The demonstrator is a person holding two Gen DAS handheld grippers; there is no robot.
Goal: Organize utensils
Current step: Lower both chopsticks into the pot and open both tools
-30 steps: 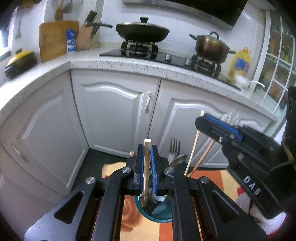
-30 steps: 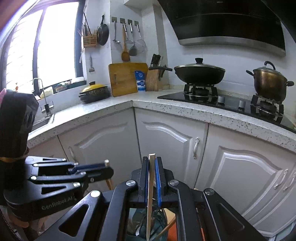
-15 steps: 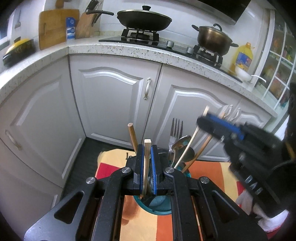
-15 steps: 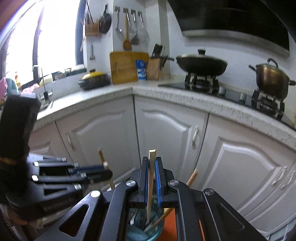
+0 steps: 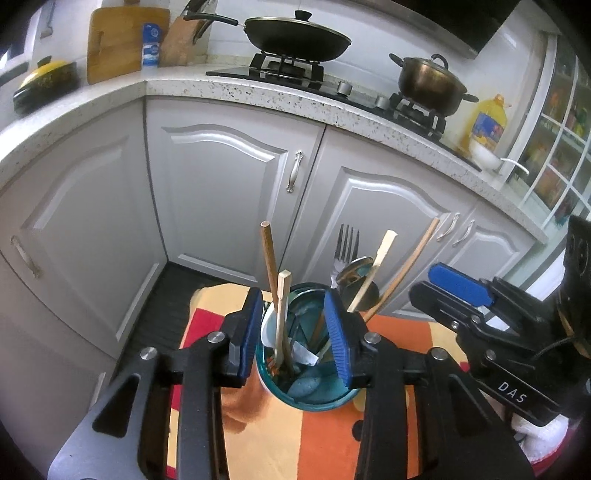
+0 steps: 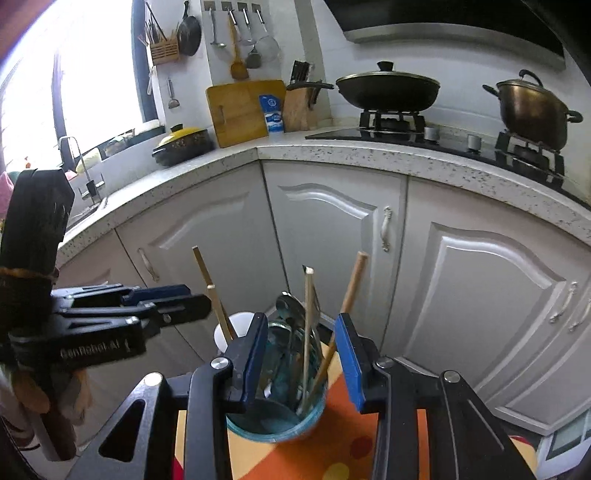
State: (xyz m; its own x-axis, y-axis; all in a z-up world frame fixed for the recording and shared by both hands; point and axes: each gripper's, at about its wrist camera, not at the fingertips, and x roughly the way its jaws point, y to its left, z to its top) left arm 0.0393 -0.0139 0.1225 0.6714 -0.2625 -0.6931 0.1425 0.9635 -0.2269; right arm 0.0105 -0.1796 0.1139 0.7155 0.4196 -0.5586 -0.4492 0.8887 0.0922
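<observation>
A teal glass jar (image 5: 314, 391) stands on an orange cloth and holds several chopsticks, a fork (image 5: 346, 240) and a spoon (image 5: 356, 269). My left gripper (image 5: 293, 334) is open, its jaws either side of the jar's mouth, with a pale chopstick (image 5: 283, 306) standing free between them. My right gripper (image 6: 303, 363) is open over the same jar (image 6: 280, 413), a pale chopstick (image 6: 307, 325) standing loose in it. The right gripper also shows in the left wrist view (image 5: 461, 295), and the left gripper shows in the right wrist view (image 6: 177, 302).
A white cup (image 6: 232, 332) stands behind the jar. The orange patterned cloth (image 5: 280, 435) covers a small table. Grey cabinet doors (image 5: 229, 199) and a speckled counter (image 5: 258, 92) with a wok (image 5: 295, 35) and pot (image 5: 430, 83) lie beyond.
Both grippers have opened and let go of their chopsticks, which now stand in the jar. Both views have tilted down toward the jar.
</observation>
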